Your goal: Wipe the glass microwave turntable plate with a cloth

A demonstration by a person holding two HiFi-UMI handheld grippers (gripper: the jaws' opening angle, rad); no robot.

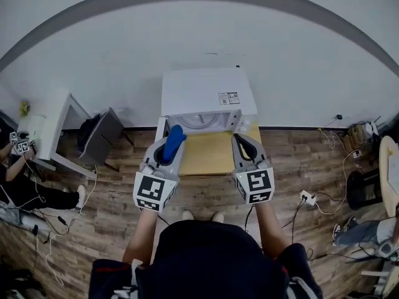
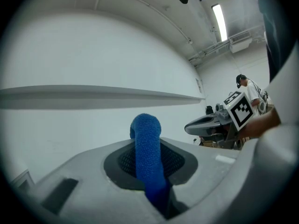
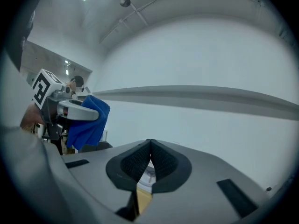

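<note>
In the head view we hold both grippers up level in front of a white microwave (image 1: 209, 92) that stands on a small wooden table (image 1: 212, 154) against the wall. Its front is open, and a pale curved shape inside the cavity looks to us like the glass turntable plate (image 1: 201, 123), well apart from both grippers. The left gripper (image 1: 167, 149) has a blue cloth (image 1: 175, 139) pinched in its jaws, one end sticking out past the tips. The right gripper (image 1: 242, 143) is beside it, jaws together. At the left edge a person (image 1: 25, 179) sits on the wood floor (image 1: 299, 167) near a white side table (image 1: 53, 123). In the left gripper view we see the cloth (image 2: 148, 157) clamped between the dark pads (image 2: 175, 160) and rising as a rolled fold above them, with the right gripper (image 2: 208, 123) off to the right. In the right gripper view the two pads (image 3: 163, 160) meet with nothing between them. Through the slit below them we glimpse a bit of the table (image 3: 142, 200). The left gripper (image 3: 74, 110) and its hanging cloth (image 3: 88, 122) show at the left.
</note>
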